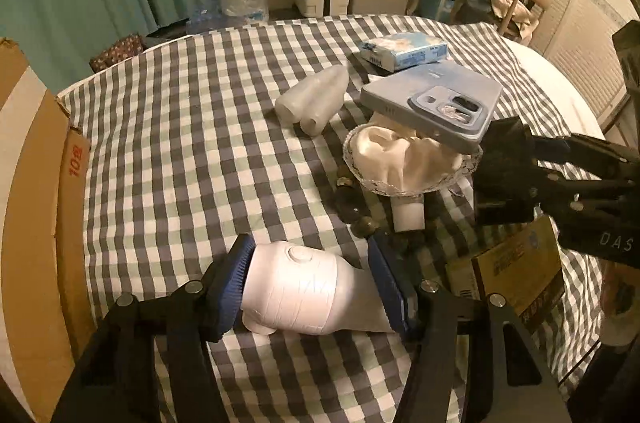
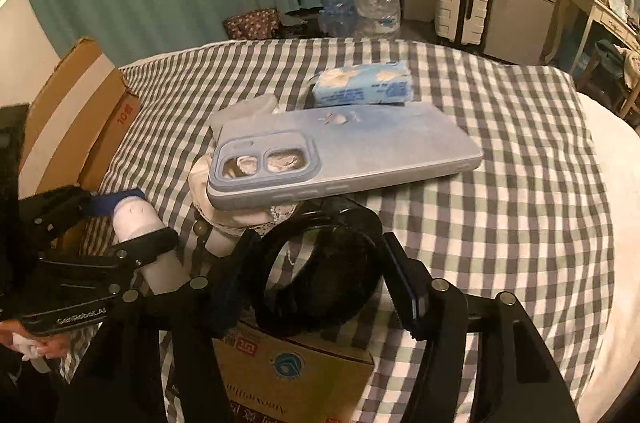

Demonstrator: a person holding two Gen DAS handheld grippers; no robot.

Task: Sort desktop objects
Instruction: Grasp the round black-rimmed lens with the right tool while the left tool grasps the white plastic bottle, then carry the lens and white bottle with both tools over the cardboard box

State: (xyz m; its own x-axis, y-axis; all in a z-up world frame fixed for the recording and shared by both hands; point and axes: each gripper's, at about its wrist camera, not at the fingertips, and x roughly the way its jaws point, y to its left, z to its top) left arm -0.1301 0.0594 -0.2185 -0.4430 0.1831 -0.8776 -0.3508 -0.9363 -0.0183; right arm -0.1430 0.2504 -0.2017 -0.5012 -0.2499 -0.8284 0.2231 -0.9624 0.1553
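Checked cloth (image 1: 168, 127): left claw (image 1: 310, 279) clamps white bottle (image 1: 296, 295); right claw (image 2: 320, 275) clamps black ring (image 2: 320, 263).

A: Entry one, left wrist view?
B: White bottle (image 1: 296, 291): both ends covered by the blue pads. Brown box (image 1: 516, 279), lower right: print blurred, far side behind the right tool (image 1: 504, 179). White cap (image 1: 408, 217): body hidden under the lace-edged cloth (image 1: 408, 159).
A: Right wrist view?
B: Black ring (image 2: 324, 263): near rim behind the tool arms. Phone case (image 2: 340, 155): covers most of the cloth. Cardboard carton (image 2: 76, 107): cut off at left. Hand (image 2: 28, 343), lower left: blurred, mostly out of frame.
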